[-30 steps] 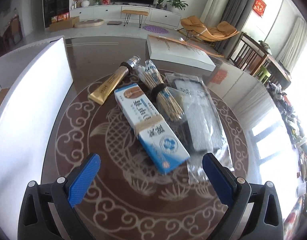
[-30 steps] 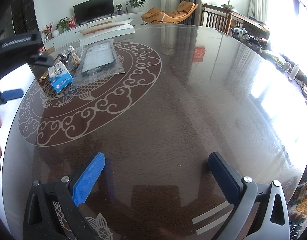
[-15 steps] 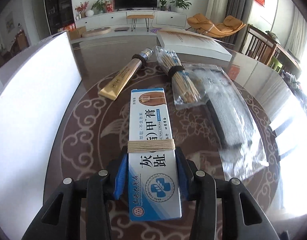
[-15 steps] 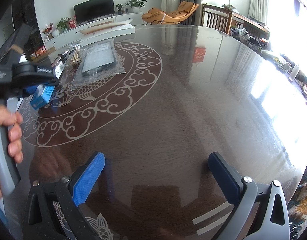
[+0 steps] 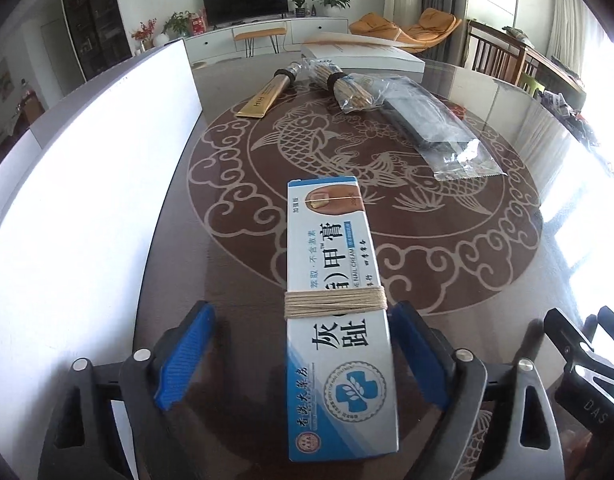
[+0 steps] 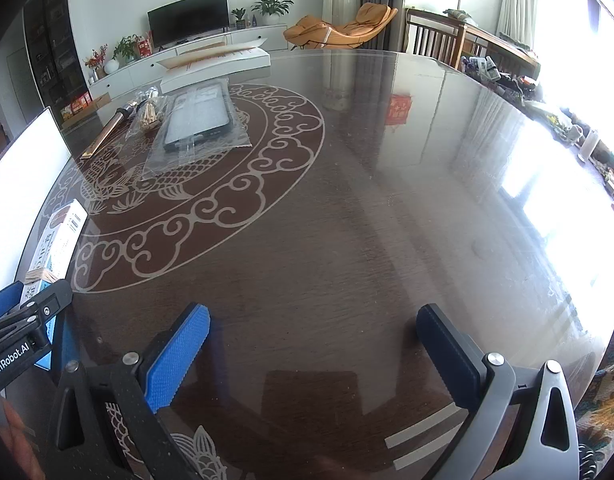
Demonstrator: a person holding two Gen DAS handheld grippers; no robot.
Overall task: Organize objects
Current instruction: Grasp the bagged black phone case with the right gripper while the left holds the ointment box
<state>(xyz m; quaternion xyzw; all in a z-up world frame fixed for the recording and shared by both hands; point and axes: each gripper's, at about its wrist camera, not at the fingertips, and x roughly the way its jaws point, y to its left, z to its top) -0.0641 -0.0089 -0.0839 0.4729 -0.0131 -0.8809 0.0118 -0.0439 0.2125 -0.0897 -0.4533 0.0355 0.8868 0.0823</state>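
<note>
Left claw (image 5: 301,360): spread, just opened, nail cream box (image 5: 339,280) lying loose between. Right claw (image 6: 313,354): spread, empty, above surface (image 6: 367,220).

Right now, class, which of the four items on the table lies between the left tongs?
The blue-and-white nail cream box, bound with twine; the other three lie farther away.

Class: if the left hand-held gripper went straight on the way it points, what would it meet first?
Probably the nail cream box, already lying between the open left hand-held gripper; depth is uncertain.
</note>
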